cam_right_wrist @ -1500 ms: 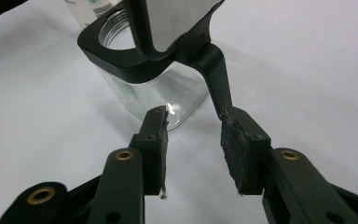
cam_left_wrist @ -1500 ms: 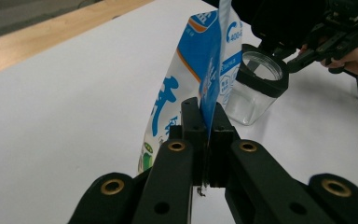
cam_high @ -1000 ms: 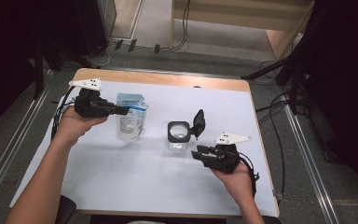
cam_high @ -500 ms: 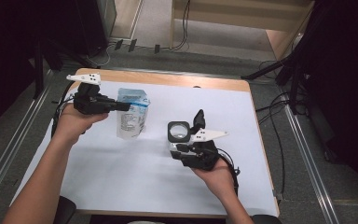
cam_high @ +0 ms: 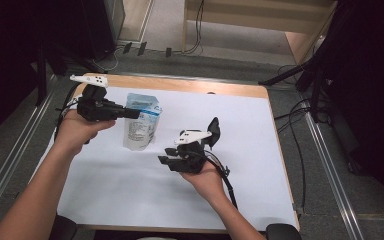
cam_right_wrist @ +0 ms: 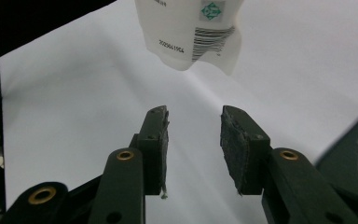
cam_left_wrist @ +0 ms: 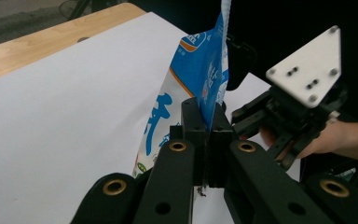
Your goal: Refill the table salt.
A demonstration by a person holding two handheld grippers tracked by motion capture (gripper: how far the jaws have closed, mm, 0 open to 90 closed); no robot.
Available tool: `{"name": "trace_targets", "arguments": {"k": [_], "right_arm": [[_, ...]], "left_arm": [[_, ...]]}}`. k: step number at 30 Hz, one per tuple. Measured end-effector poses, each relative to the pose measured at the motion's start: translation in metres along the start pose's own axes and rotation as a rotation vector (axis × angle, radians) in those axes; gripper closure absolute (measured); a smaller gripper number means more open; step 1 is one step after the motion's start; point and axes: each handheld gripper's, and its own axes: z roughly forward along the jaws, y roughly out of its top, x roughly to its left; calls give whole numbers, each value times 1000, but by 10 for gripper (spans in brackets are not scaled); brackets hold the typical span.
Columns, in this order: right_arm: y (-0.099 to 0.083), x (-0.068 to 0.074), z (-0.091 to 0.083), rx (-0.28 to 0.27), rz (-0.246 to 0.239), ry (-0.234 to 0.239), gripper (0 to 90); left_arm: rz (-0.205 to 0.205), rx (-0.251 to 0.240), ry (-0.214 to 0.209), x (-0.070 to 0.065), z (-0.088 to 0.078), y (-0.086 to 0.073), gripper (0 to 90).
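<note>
The jaws of the left gripper (cam_high: 132, 114) are pressed together on the top edge of the pouch (cam_high: 140, 127), and the jaws of the right gripper (cam_high: 166, 161) stand partly apart with nothing between them; they have just been opening a little.

In the high view, the pouch stands upright on the white sheet (cam_high: 130, 195) that covers the table (cam_high: 180, 85). The left gripper comes to the pouch from its left side and grips it at the top. The right gripper is near the pouch, to the right of it and lower in the picture, and it does not touch it. A black object (cam_high: 213, 131) stands just behind the right gripper, farther from the pouch; what it is I cannot tell.

In the left gripper view, the two pads (cam_left_wrist: 193, 126) are closed on the thin blue and white edge of the pouch (cam_left_wrist: 200, 74), which rises above them. The right gripper (cam_left_wrist: 256, 126) with its white three-cornered plate is seen to the right of the pouch, held by a hand (cam_left_wrist: 335, 137).

In the right gripper view, the pads (cam_right_wrist: 157, 140) have a clear gap and only the white sheet (cam_right_wrist: 74, 93) is seen between them. The lower part of the pouch (cam_right_wrist: 191, 32), with a barcode and a printed number, is beyond the fingertips, apart from them. Whether anything is inside the pouch I cannot tell.
</note>
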Motion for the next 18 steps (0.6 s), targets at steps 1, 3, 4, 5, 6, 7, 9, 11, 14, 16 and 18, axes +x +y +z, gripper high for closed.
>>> {"name": "trace_targets", "arguments": {"k": [1, 3, 4, 5, 6, 7, 9, 11, 14, 16, 18], "right_arm": [[1, 1, 4, 4, -8, -7, 622], [3, 3, 11, 10, -11, -7, 615], [4, 4, 13, 5, -19, -9, 615], [5, 5, 15, 2, -16, -12, 613], [6, 6, 17, 0, -13, -12, 606], [6, 5, 20, -4, -3, -14, 605], [6, 6, 24, -3, 2, -18, 587], [6, 7, 29, -1, 5, -17, 577], [5, 8, 35, -7, 5, -28, 570], [4, 8, 37, -20, 1, -36, 556], [4, 9, 41, -29, -5, -47, 536]], "left_arm": [[0, 0, 1, -2, 0, 2, 900], [3, 4, -2, -6, 0, 6, 900], [9, 8, 0, -7, 0, 8, 900], [11, 9, -1, -9, 0, 10, 900], [14, 15, 1, -11, -1, 12, 900], [10, 14, 0, -12, 0, 13, 900], [15, 19, 1, -15, -1, 16, 900], [20, 18, -3, -19, -1, 18, 900], [22, 16, -8, -23, -2, 21, 900], [21, 17, -13, -25, -3, 22, 900], [22, 20, -24, -28, -3, 24, 900]]}}
